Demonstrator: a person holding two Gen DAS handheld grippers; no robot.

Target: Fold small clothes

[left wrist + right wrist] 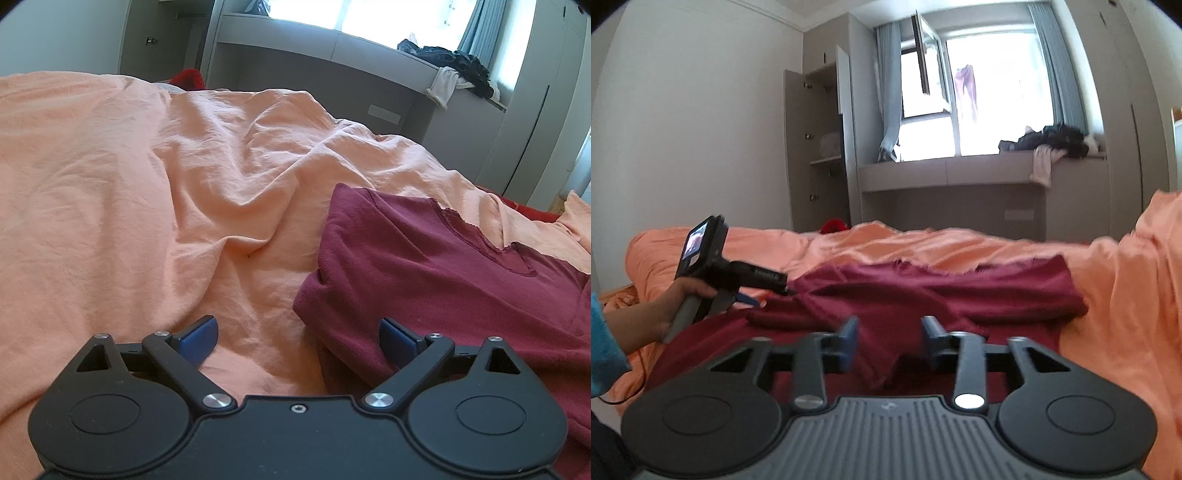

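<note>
1. Maroon top [923, 291] lies rumpled on the bed [147, 184], near its right edge.
2. Judged light, limp, not fragile; take hold at hem corners.
3. Left gripper [298, 338] jaws released, empty.
4. Right gripper [889, 341] jaws parted; cloth between, not visibly pinched.

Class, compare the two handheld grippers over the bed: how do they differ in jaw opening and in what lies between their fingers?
The left gripper has its jaws spread wide; the right gripper has them much closer together. Between the left gripper's fingers lies mostly orange bedsheet, with the maroon garment at its right finger; the right gripper has a fold of the garment between its fingers, not visibly pinched. Both have blue pads and black bodies.
</note>
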